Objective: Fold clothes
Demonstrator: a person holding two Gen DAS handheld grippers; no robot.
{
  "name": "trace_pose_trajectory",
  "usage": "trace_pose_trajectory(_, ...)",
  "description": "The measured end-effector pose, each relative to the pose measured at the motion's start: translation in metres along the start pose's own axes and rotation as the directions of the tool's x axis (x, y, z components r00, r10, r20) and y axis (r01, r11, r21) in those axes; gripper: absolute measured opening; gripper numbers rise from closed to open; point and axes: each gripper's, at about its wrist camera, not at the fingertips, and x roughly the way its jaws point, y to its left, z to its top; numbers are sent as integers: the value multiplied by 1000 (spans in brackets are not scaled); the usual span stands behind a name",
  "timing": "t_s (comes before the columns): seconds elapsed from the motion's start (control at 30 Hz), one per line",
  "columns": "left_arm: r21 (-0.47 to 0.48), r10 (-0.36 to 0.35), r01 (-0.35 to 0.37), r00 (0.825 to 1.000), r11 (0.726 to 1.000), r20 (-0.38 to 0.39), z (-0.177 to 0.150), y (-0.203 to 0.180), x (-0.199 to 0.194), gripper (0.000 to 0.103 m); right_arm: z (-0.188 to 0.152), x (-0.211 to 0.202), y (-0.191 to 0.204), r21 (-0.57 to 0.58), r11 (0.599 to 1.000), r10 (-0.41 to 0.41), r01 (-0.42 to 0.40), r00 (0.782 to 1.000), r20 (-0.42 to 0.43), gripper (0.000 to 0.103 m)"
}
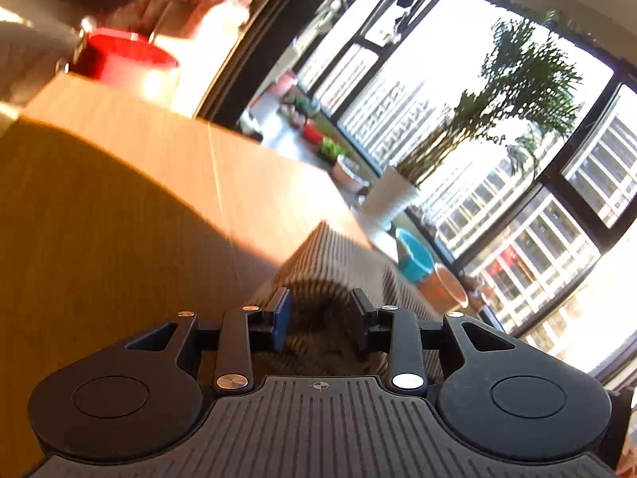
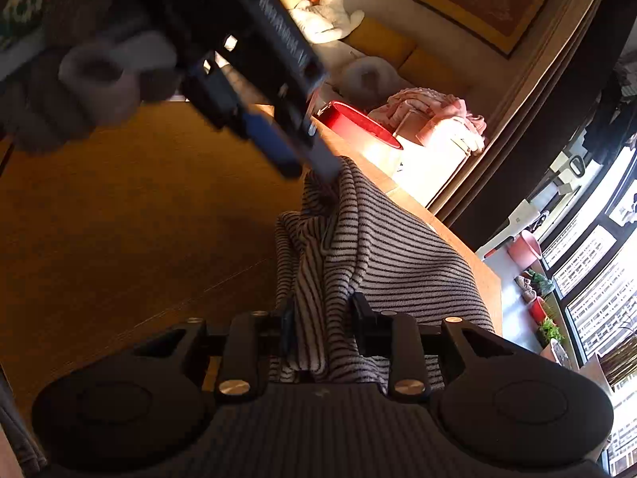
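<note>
Striped cloth, pale with thin dark lines: one garment (image 2: 370,247) hangs bunched over the wooden table (image 2: 119,207), strung between two claws. Its long axis runs from the left claw (image 2: 314,159), up near the red bowl (image 2: 358,123), down toward the right claw (image 2: 322,318) at the near edge of the table, and the stripes cross that line.

From the right wrist view, the left claw has its jaws pinched together on the top corner of the garment, fabric falling away below it in folds. The right claw has a fold of the garment between its jaws; they stand narrow, with cloth filling the gap, so it looks clamped on the garment.

From the left wrist view, the left claw (image 1: 320,314) shows its blue pad (image 1: 281,318) against the garment (image 1: 338,255), cloth bunched between the fingers. This view alone shows the big windows (image 1: 458,91), a tall potted palm (image 1: 517,91) in a white pot, and a turquoise pot (image 1: 414,253) on the floor beyond the table. It is blurred.

Only the right wrist view shows the other claw, plus a gloved hand (image 2: 79,79) gripping it, two framed pictures (image 2: 493,0) on the wall and a pink bundle of cloth (image 2: 434,115) just past the red bowl.

Count: one garment, two claws, one red bowl, one table.
</note>
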Motion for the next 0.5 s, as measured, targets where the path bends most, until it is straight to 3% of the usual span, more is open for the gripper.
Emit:
trace_pose_trajectory(0.1, 35, -85, 83, 995, 996, 58, 14, -27, -4, 38, 1, 1, 1, -2, 1000, 4, -4, 1000, 0, 35)
trace_pose_trajectory(0.2, 53, -143, 144, 989, 988, -24, 9, -48, 23, 39, 2, 2, 6, -5, 1000, 8, -8, 1000, 4, 42)
trace_pose_trajectory(0.3, 41, -76, 82, 988, 996, -132, -12, -40, 60, 38, 2, -1, -2, 23, 999, 36, -37, 999, 16, 48)
trace_pose_trajectory(0.37, 28, -51, 56, 986, 998, -156, -22, -28, 72, 25, 2, -10, -21, 99, 989, 109, -112, 994, 32, 51)
trace_pose_trajectory(0.43, 0, -67, 68, 986, 998, -155, -22, -22, 70, 24, 1, -22, -51, 219, 955, 186, -198, 980, 73, 63)
trace_pose_trajectory(0.5, 20, -60, 64, 986, 998, -159, -20, -23, 69, 24, -2, -32, -88, 354, 903, 209, -244, 968, 135, 92)
